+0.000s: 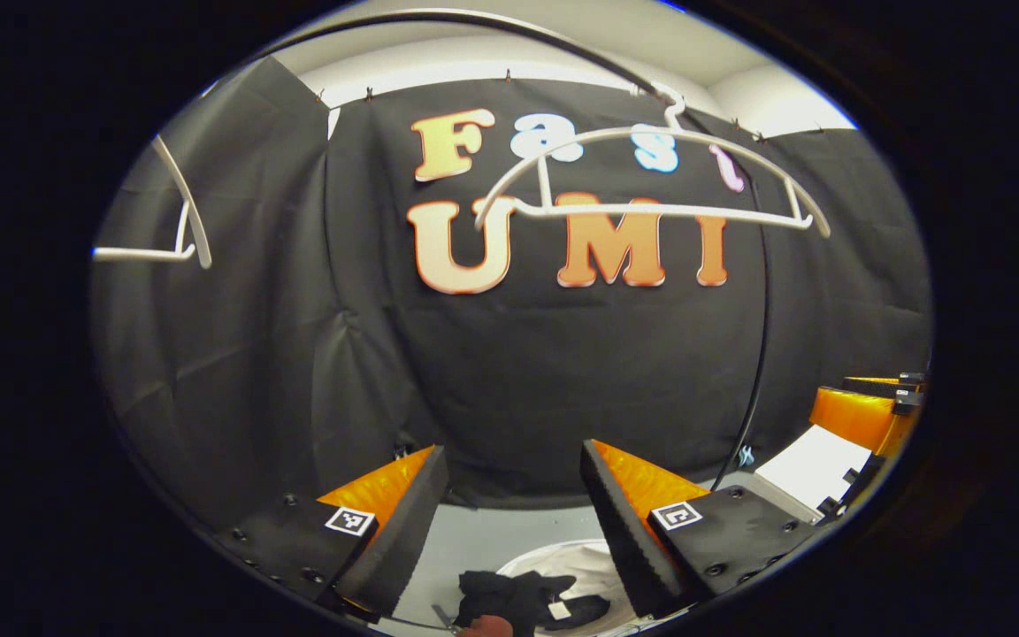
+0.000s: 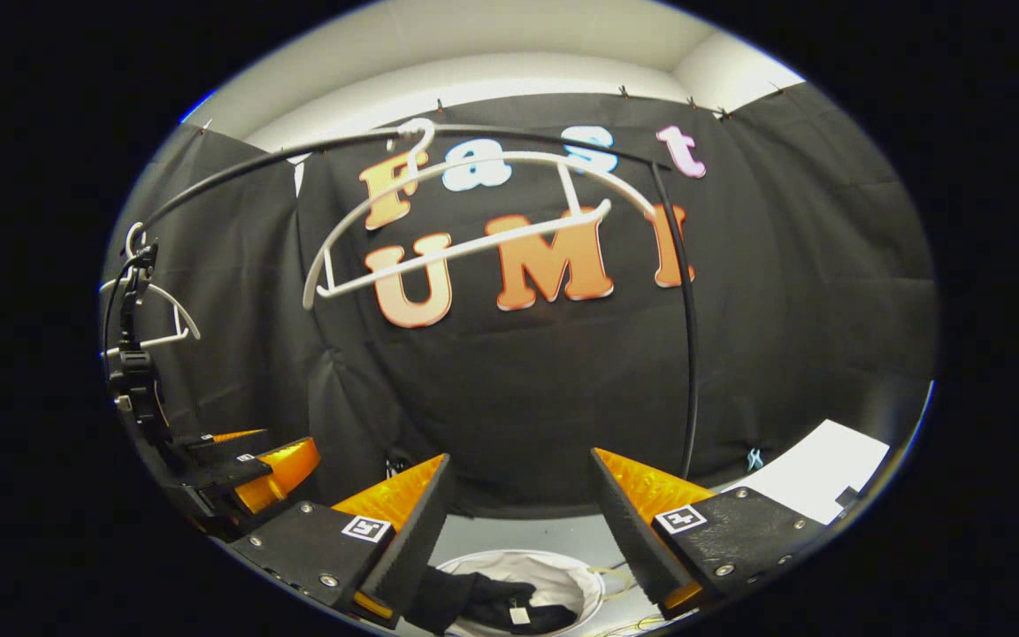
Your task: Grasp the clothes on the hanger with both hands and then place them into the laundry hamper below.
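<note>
Black booth wall, two bare white hangers (image 2: 465, 221) (image 2: 151, 310), both grippers (image 1: 509, 522) (image 2: 518, 522) released, one dark garment (image 2: 483, 602) in one hamper (image 2: 585, 579)

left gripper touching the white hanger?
Apart. Left gripper view: the left gripper is open low in the picture; the bare white hanger hangs high above it.

We've got black cloth (image 1: 563, 372) hung as the booth's wall on all sides, a bit wrinkled, clipped along its top edge. Above it we see a plain white wall (image 2: 492, 75) and ceiling, meeting at a corner up on the right. A thin black rail (image 2: 691, 336) arcs across the top and drops down in front of the cloth. The floor (image 1: 492, 540) is pale grey, and a white sheet (image 2: 815, 473) lies low on the right. Lighting's even.
</note>
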The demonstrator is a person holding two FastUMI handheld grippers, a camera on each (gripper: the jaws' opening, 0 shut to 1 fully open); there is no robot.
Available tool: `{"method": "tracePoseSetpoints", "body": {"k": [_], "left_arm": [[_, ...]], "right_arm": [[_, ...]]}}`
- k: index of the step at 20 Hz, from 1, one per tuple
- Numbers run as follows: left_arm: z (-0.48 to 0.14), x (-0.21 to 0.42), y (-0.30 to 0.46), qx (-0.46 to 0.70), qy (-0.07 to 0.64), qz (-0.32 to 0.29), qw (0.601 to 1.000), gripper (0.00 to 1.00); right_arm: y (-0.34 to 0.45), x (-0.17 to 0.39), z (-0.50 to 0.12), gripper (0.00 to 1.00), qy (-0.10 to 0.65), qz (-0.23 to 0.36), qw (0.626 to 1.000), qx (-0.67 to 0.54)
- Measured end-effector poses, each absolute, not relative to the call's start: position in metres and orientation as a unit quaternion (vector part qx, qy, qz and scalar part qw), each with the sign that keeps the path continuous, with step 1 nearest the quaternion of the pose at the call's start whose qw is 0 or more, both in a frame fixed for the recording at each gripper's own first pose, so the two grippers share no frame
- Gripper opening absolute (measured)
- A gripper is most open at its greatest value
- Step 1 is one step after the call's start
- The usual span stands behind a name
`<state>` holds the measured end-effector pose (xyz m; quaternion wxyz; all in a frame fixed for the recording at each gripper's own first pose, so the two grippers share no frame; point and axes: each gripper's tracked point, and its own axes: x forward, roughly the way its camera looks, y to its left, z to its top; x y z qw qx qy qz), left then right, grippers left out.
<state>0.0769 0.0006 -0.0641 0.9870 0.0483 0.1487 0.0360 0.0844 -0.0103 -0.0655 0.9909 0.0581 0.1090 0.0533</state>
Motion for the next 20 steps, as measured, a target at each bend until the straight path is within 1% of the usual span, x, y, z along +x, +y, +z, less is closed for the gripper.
{"method": "tracePoseSetpoints", "body": {"k": [5, 6, 7, 8, 9, 10, 11, 12, 14, 15, 16, 17, 19, 20], "left_arm": [[-0.024, 0.078, -0.013, 0.037, 0.101, 0.025, 0.994, 1.00], [-0.016, 0.078, -0.015, 0.033, 0.090, 0.022, 0.995, 0.98], [-0.009, 0.080, -0.017, 0.031, 0.083, 0.016, 0.996, 0.98], [-0.006, 0.079, -0.020, 0.032, 0.076, 0.011, 0.997, 0.98], [-0.002, 0.078, -0.020, 0.034, 0.067, 0.012, 0.997, 0.96], [0.005, 0.077, -0.019, 0.035, 0.058, 0.014, 0.998, 0.96], [0.010, 0.075, -0.021, 0.034, 0.049, 0.013, 0.998, 0.96], [0.013, 0.074, -0.024, 0.035, 0.045, 0.013, 0.998, 0.97], [0.017, 0.072, -0.027, 0.035, 0.040, 0.013, 0.999, 0.99], [0.019, 0.071, -0.029, 0.035, 0.038, 0.012, 0.999, 0.99], [0.020, 0.070, -0.030, 0.035, 0.036, 0.011, 0.999, 0.99], [0.022, 0.070, -0.030, 0.035, 0.033, 0.012, 0.999, 0.99], [0.022, 0.070, -0.030, 0.032, 0.033, 0.013, 0.999, 0.99], [0.020, 0.070, -0.031, 0.030, 0.034, 0.013, 0.999, 0.99]], "right_arm": [[-0.025, 0.079, -0.023, 0.93, 0.058, 0.031, 0.997, 0.041], [-0.028, 0.077, -0.018, 0.96, 0.050, 0.026, 0.998, 0.040], [-0.030, 0.076, -0.014, 0.93, 0.045, 0.021, 0.998, 0.042], [-0.033, 0.075, -0.011, 0.93, 0.043, 0.017, 0.998, 0.046], [-0.036, 0.073, -0.009, 0.96, 0.041, 0.015, 0.998, 0.050], [-0.040, 0.071, -0.006, 0.93, 0.036, 0.012, 0.998, 0.052], [-0.044, 0.070, -0.004, 0.93, 0.033, 0.008, 0.998, 0.051], [-0.047, 0.069, -0.004, 1.00, 0.032, 0.005, 0.998, 0.048], [-0.051, 0.068, -0.006, 1.00, 0.035, 0.001, 0.998, 0.043], [-0.052, 0.066, -0.005, 0.93, 0.036, 0.001, 0.998, 0.043], [-0.053, 0.065, -0.004, 0.93, 0.035, 0.000, 0.998, 0.044], [-0.054, 0.065, -0.004, 1.00, 0.035, -0.001, 0.998, 0.044], [-0.054, 0.064, -0.004, 1.00, 0.036, 0.000, 0.998, 0.045], [-0.054, 0.064, -0.004, 0.93, 0.036, 0.001, 0.998, 0.044]]}}
